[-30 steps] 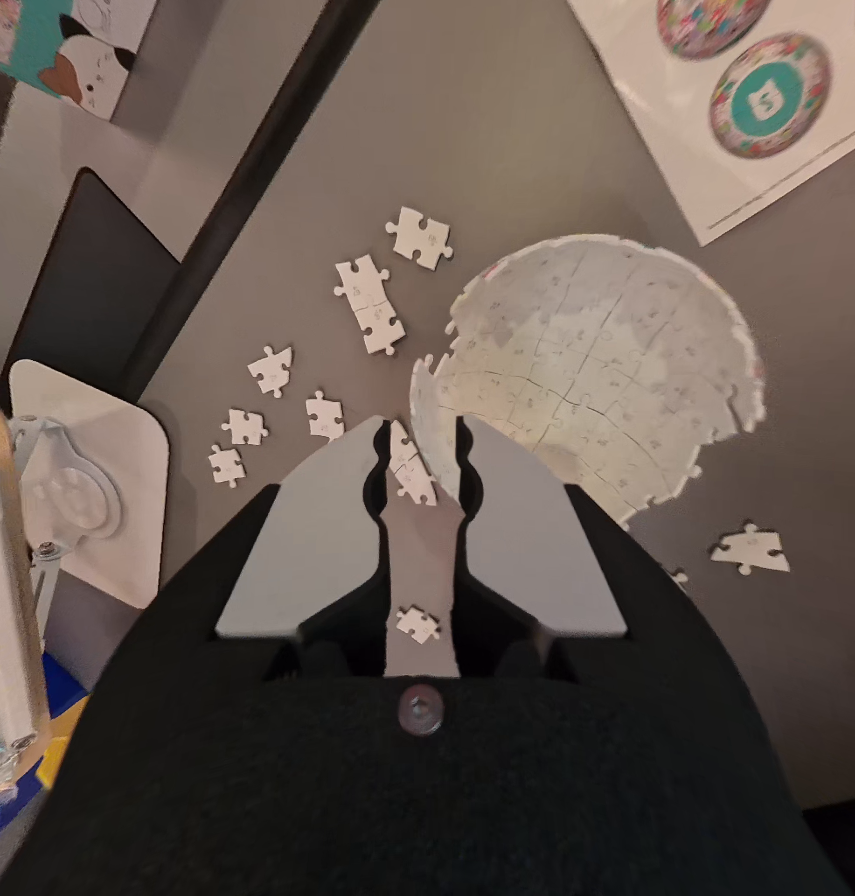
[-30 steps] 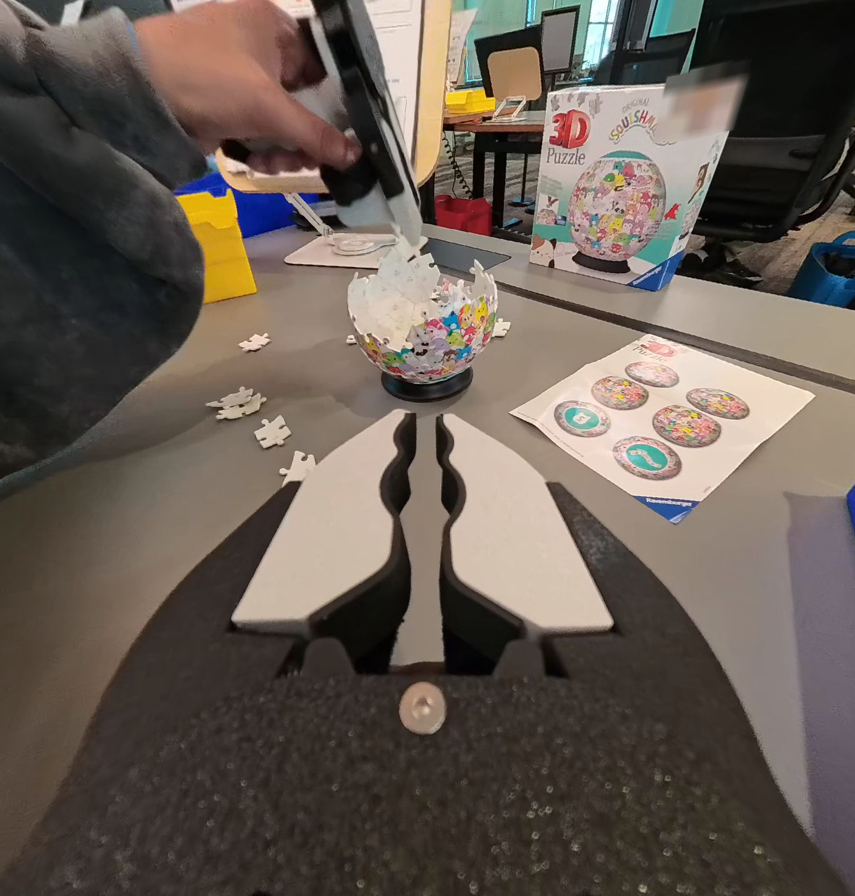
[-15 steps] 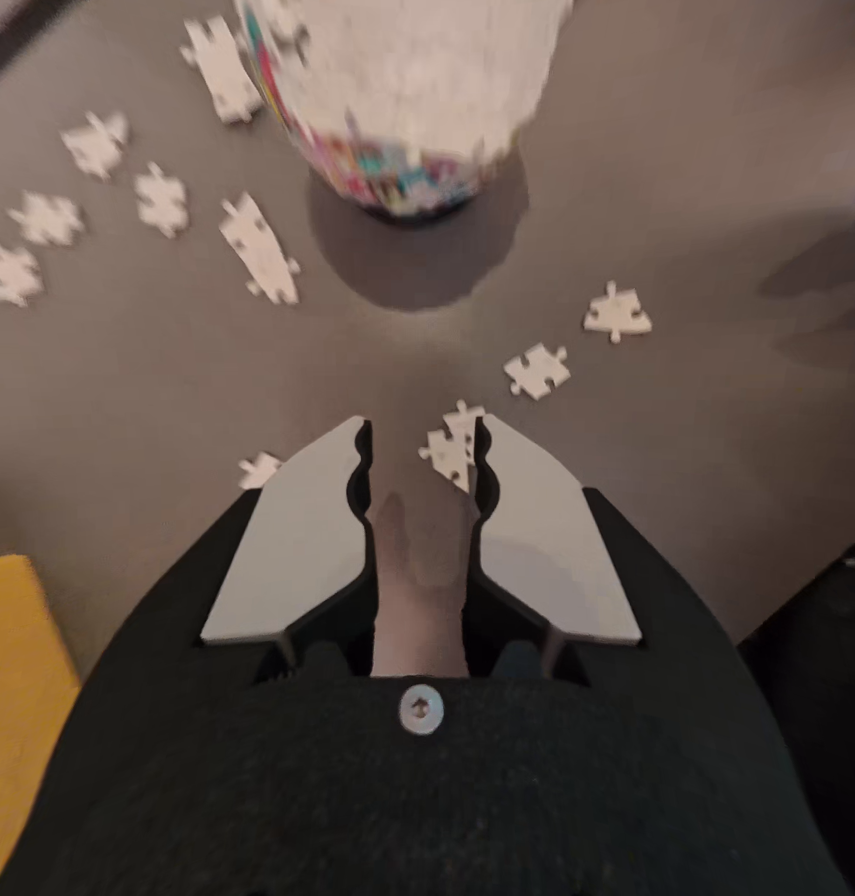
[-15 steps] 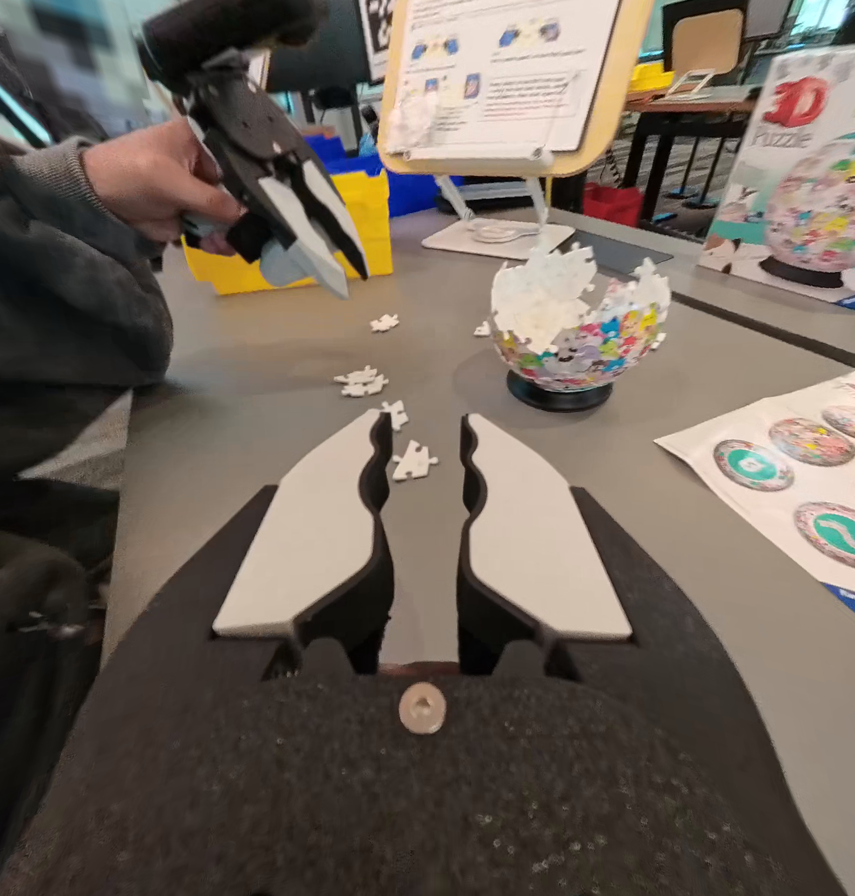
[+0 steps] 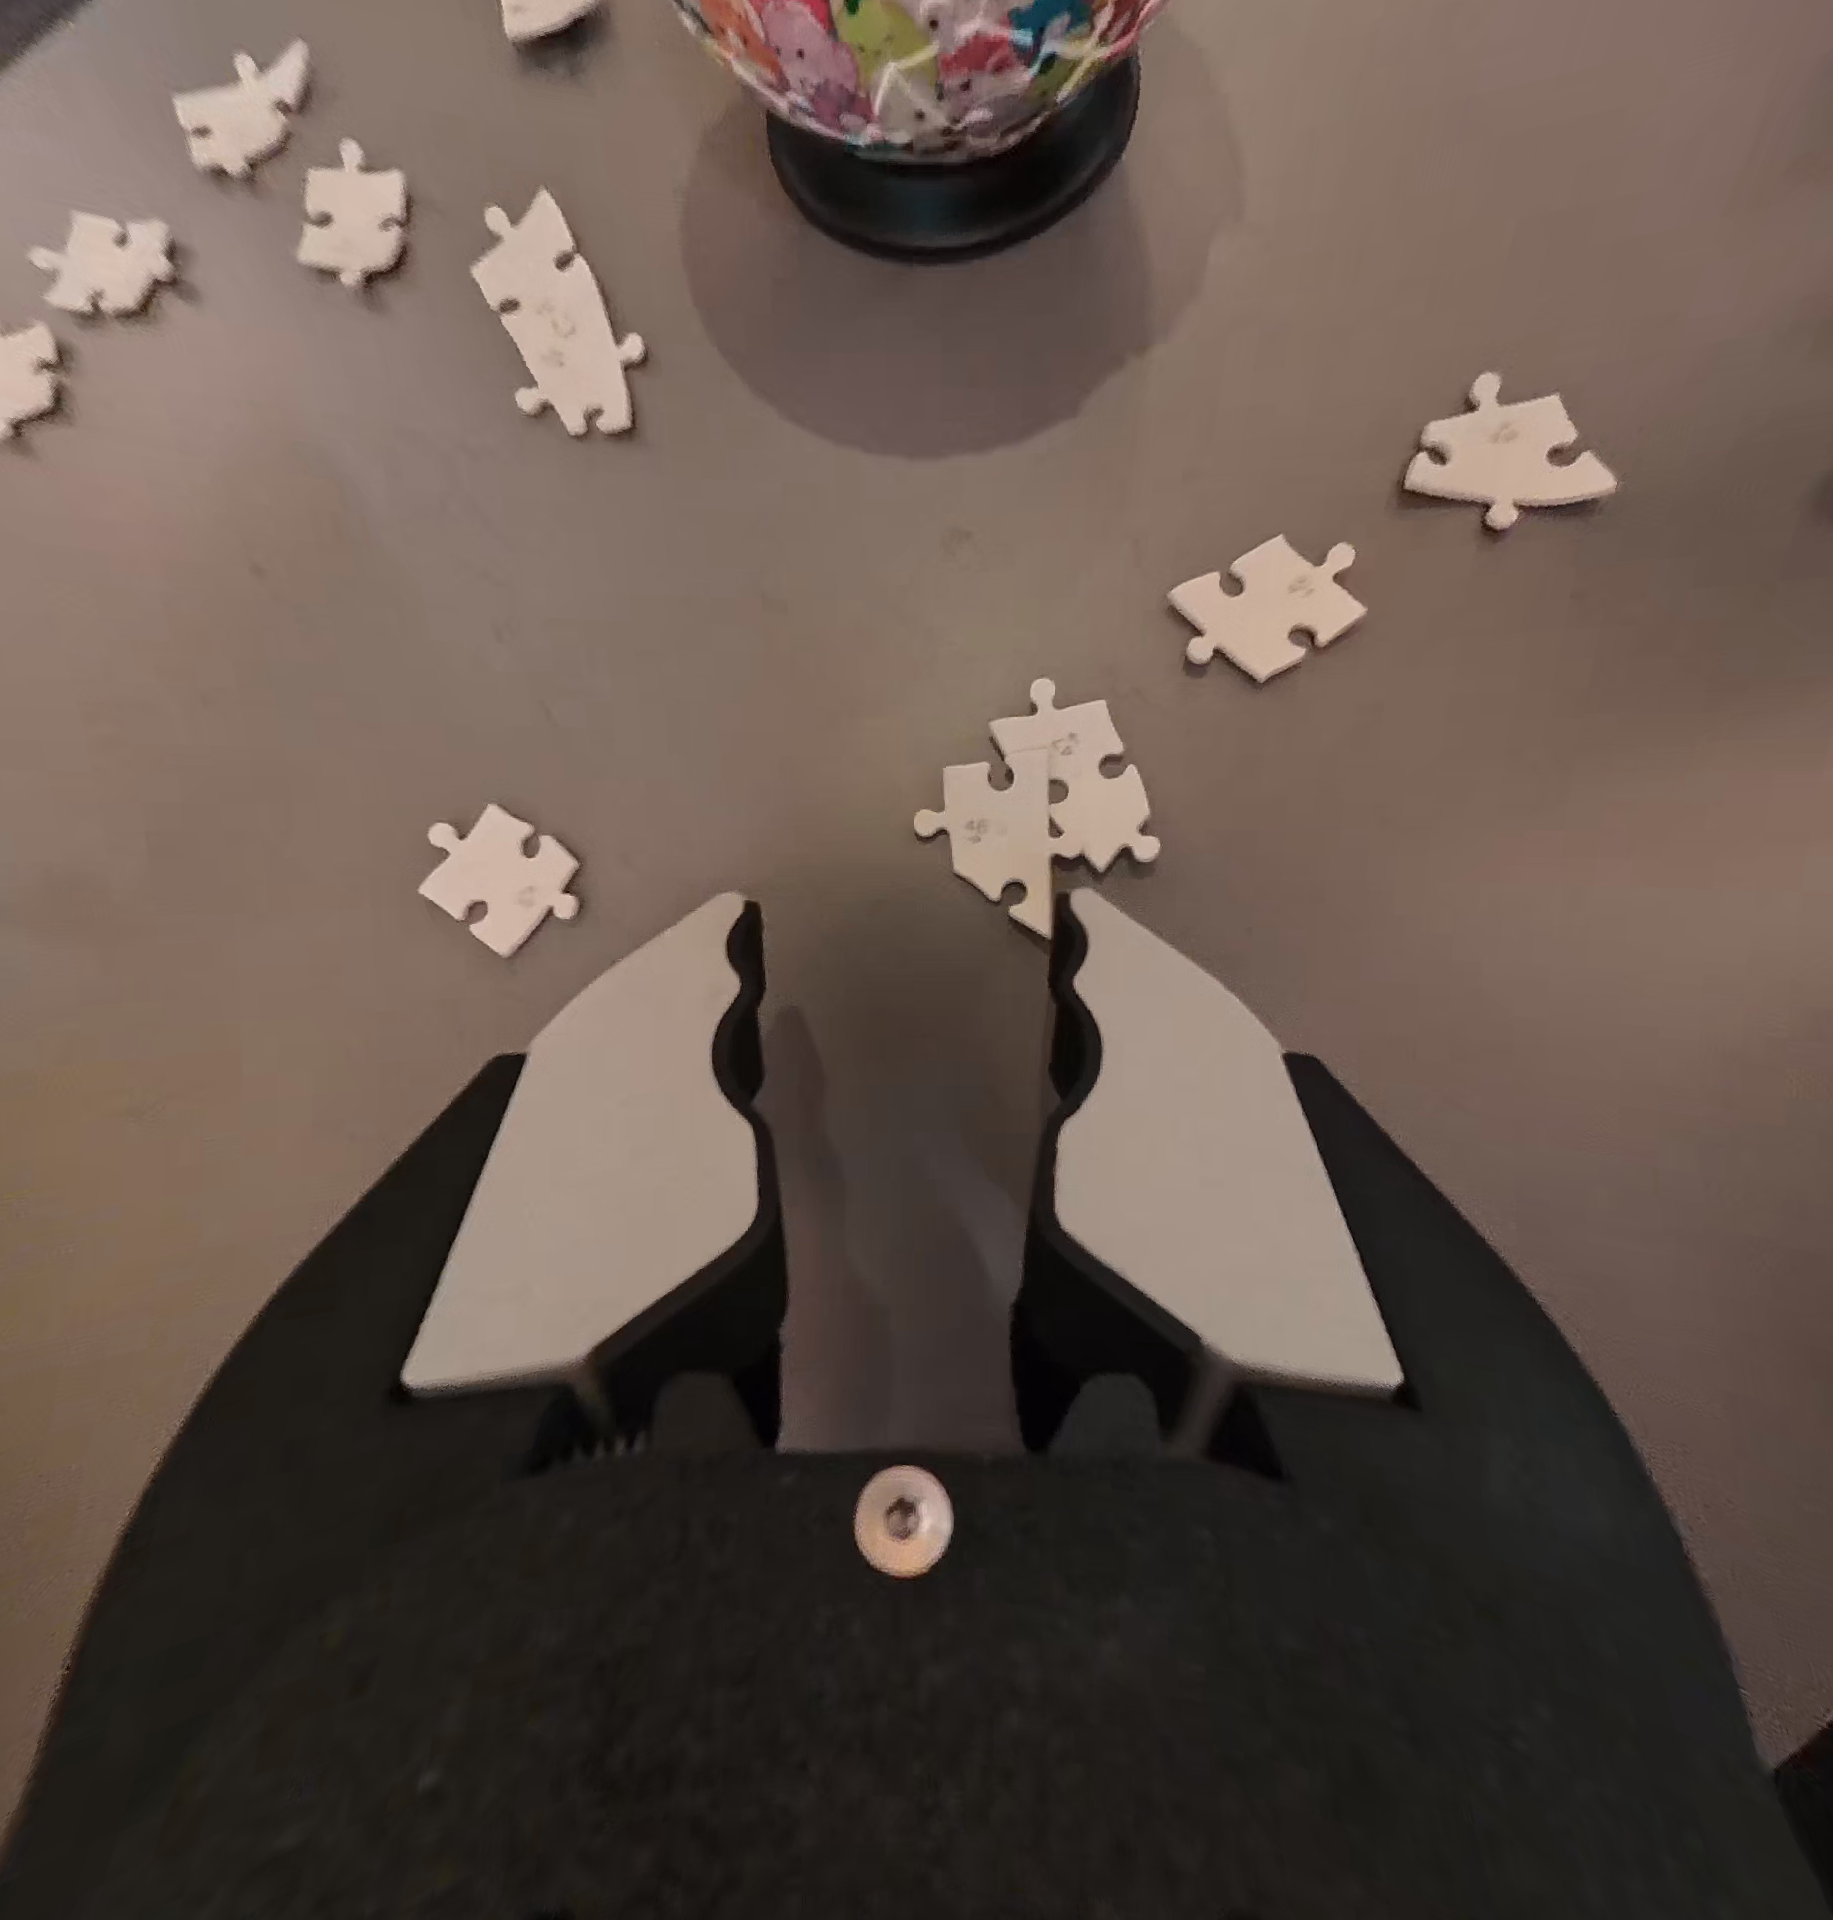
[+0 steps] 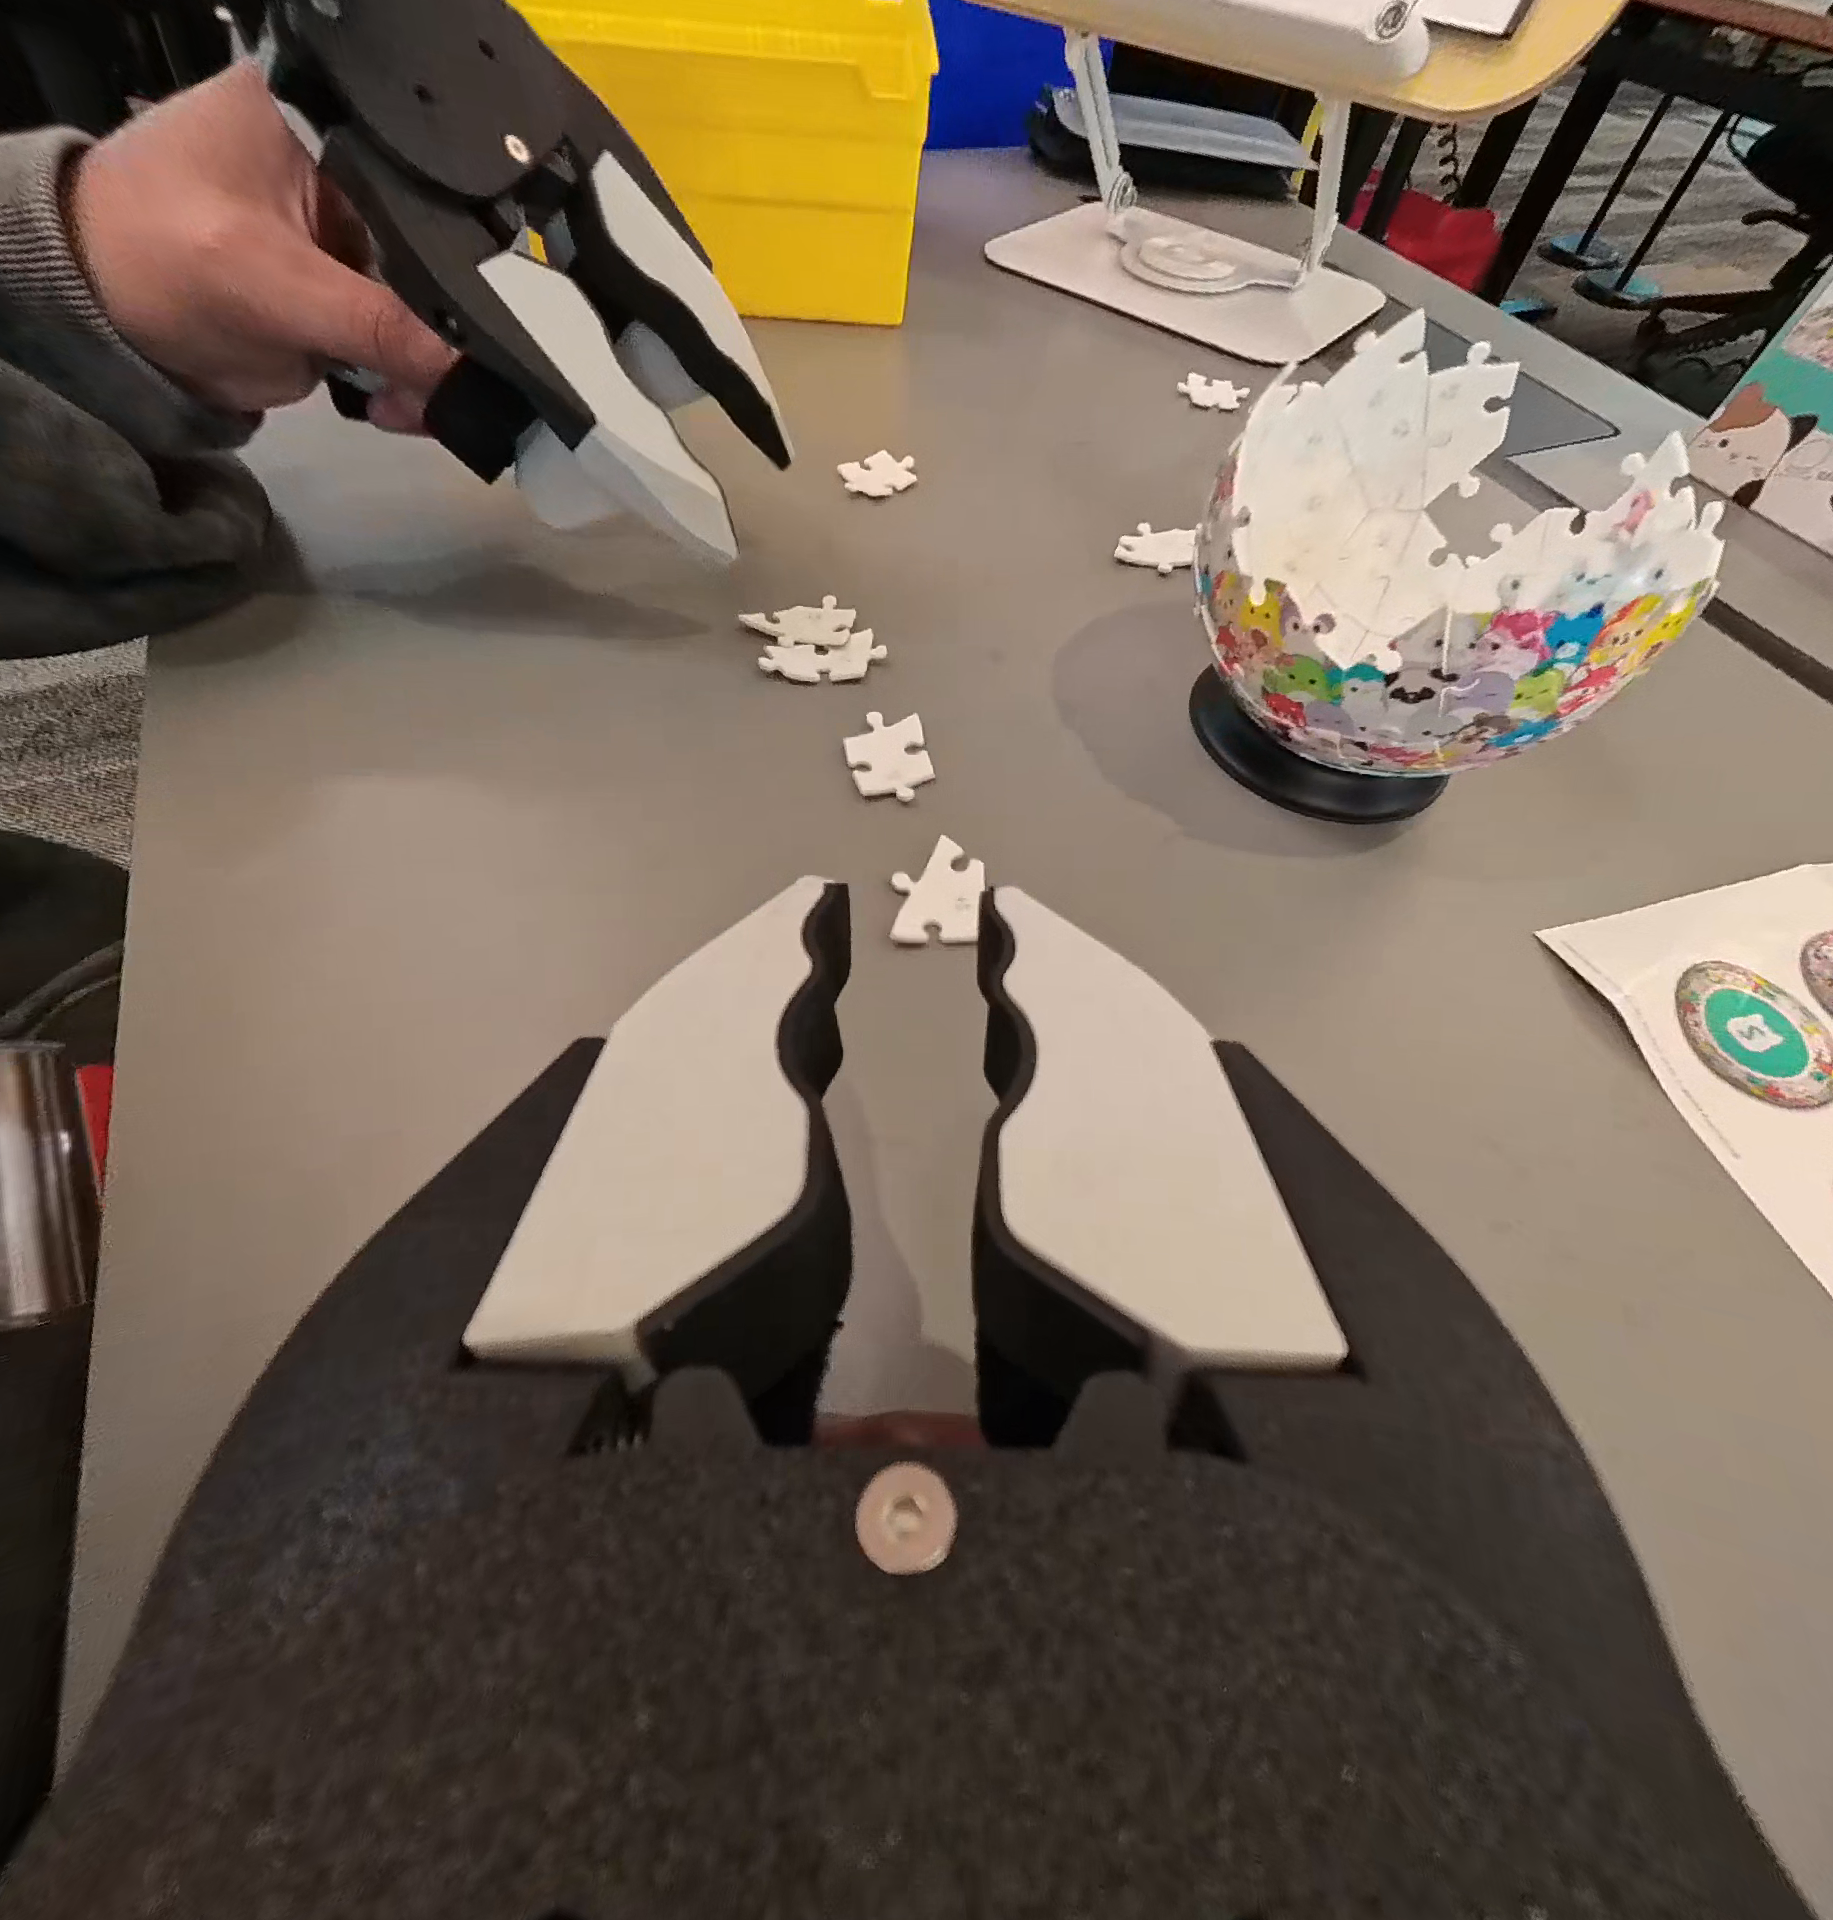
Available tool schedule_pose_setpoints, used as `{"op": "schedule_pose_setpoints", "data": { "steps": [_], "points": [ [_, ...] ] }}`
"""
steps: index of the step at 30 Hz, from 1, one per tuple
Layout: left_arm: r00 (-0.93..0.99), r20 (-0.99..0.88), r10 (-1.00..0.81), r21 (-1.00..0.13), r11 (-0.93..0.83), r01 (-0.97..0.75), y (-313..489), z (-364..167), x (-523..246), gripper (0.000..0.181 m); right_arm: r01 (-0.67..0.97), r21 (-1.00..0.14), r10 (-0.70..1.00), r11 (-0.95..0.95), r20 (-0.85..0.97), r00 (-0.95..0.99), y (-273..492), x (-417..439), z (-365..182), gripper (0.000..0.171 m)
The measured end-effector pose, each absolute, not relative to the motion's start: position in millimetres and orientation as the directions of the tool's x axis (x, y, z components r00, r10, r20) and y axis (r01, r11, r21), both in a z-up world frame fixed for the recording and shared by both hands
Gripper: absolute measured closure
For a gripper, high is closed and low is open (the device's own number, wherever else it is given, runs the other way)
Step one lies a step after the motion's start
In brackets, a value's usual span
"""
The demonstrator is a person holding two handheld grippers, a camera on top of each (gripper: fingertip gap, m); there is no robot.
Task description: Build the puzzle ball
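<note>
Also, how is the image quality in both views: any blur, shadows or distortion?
Left wrist view: dim, sharp; the ball's black stand casts a round shadow on the table.
Right wrist view: brighter; the left gripper and hand look slightly soft; wide-angle bending at the edges.

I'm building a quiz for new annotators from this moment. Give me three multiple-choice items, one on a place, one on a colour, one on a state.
1. Where does the half-built puzzle ball sit?
A. on a black ring stand
B. inside the yellow bin
C. on the instruction sheet

2. What colour is the bin behind the left gripper?
A. green
B. yellow
C. white

3. What is the state of the right gripper?
A. shut on a piece
B. open, holding nothing
C. shut on the ball

Key:
1 A, the black stand shows under the ball on the table.
2 B, it is plainly yellow.
3 B, its jaws stand apart with only the table between them; a loose piece lies flat just beyond the tips.
</note>
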State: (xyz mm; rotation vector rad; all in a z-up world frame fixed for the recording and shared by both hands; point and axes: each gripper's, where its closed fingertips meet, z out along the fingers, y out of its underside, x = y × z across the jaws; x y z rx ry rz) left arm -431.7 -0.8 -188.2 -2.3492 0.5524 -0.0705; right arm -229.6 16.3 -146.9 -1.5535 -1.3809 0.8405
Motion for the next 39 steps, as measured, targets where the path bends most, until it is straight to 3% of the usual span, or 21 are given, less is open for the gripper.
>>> {"op": "schedule_pose_setpoints", "data": {
  "steps": [13,20,23,26,28,33,36,39],
  "points": [
    [0.996,0.027,-0.080,-0.708,-0.705,-0.037,26.9,-189.9,-503.4,0.133,0.426,-0.904,0.985,-0.020,0.056,0.163,19.4,-226.0,-154.5,0.149],
    [0.995,-0.096,-0.018,-0.622,-0.780,-0.074,40.5,-215.7,-510.8,0.124,0.392,-0.919,0.982,-0.044,0.033,0.186,22.1,-218.4,-147.7,0.149],
    [0.996,-0.089,-0.011,-0.621,-0.782,-0.064,43.1,-216.8,-512.4,0.127,0.362,-0.929,0.983,-0.078,-0.011,0.185,20.9,-217.2,-145.0,0.149],
    [1.000,-0.008,-0.011,-0.634,-0.773,-0.013,46.3,-218.4,-508.7,0.142,0.372,-0.925,0.981,-0.080,-0.007,0.192,22.6,-215.9,-146.4,0.149],
    [0.999,-0.021,-0.027,-0.635,-0.772,-0.034,47.3,-218.4,-510.1,0.153,0.363,-0.928,0.981,-0.080,-0.009,0.193,21.6,-216.8,-144.4,0.149],
    [0.989,-0.090,-0.121,-0.657,-0.739,-0.150,47.0,-209.3,-497.6,0.154,0.380,-0.924,0.984,-0.052,0.016,0.175,17.5,-220.9,-146.7,0.151],
    [0.945,-0.251,-0.212,-0.729,-0.601,-0.328,46.3,-174.0,-476.1,0.154,0.346,-0.936,0.989,-0.059,-0.007,0.149,11.9,-227.0,-140.9,0.151],
    [0.867,-0.416,-0.275,-0.768,-0.405,-0.497,33.2,-131.8,-435.0,0.154,0.256,-0.951,0.985,-0.170,-0.164,0.044,-4.2,-238.7,-127.2,0.153]
  ]
}}
